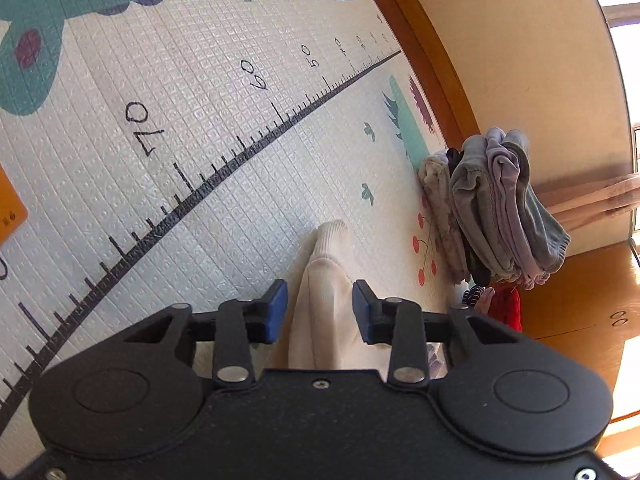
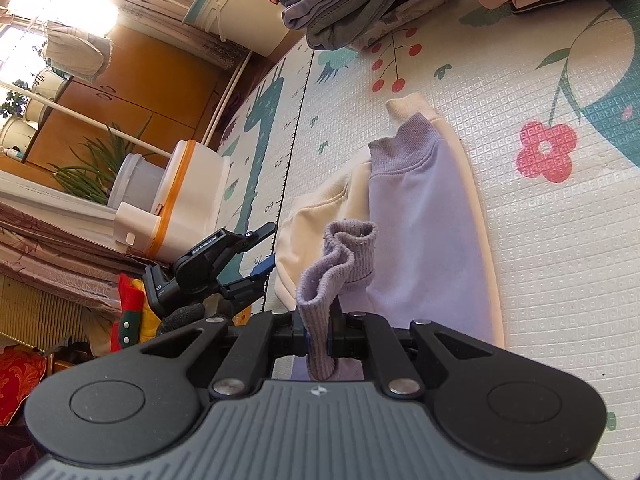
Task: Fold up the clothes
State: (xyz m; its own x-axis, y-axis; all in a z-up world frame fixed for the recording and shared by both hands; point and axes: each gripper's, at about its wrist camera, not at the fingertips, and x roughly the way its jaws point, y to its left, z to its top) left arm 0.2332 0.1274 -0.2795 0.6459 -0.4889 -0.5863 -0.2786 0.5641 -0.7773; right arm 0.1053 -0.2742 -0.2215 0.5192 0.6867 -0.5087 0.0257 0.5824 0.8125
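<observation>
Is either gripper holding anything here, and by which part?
The right gripper pinches the garment's lilac ribbed cuff. The left gripper straddles the cream sleeve, pads not visibly pressing; no clear hold.

The play mat (image 1: 224, 200) was embossed foam-like plastic with a fine grid texture and a slight sheen. The cream sleeve (image 1: 326, 280) was soft matt knit cloth, its lilac cuff (image 2: 340, 264) ribbed. The left gripper (image 1: 320, 312) was matt black plastic with blue pads (image 1: 276, 312) and shiny metal pins. The floor (image 1: 580, 300) was glossy wood.
</observation>
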